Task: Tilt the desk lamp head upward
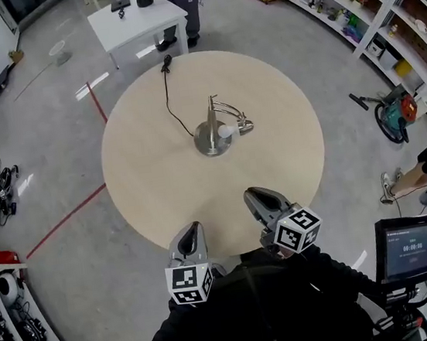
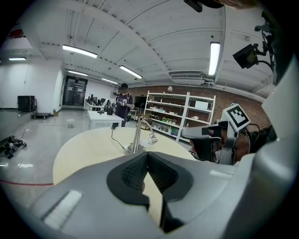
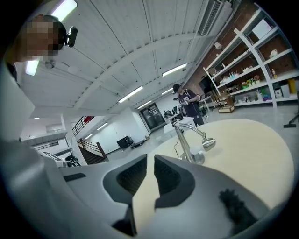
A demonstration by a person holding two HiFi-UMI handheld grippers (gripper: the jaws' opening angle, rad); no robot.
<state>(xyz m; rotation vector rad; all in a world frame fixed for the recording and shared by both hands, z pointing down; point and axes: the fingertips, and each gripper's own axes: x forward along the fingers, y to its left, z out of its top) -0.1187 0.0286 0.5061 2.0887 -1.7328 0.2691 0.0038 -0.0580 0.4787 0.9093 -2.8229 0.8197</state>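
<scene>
We're watching a silver desk lamp (image 1: 213,129) standing on the round table (image 1: 153,189), well ahead of both pairs of jaws. Its post is rising upright from a round base, and a thin arm is arching over to our right. Its head (image 3: 209,143) is drooping, facing down at the tabletop. The left gripper (image 2: 147,155) is sitting clenched on nothing. The right gripper (image 3: 150,159) is showing a slim, empty gap.

The desk lamp (image 1: 216,130) stands at the middle of the round table (image 1: 145,182), its black cord (image 1: 168,101) running to the far edge. The left gripper (image 1: 197,226) and right gripper (image 1: 250,194) hang over the near edge.
</scene>
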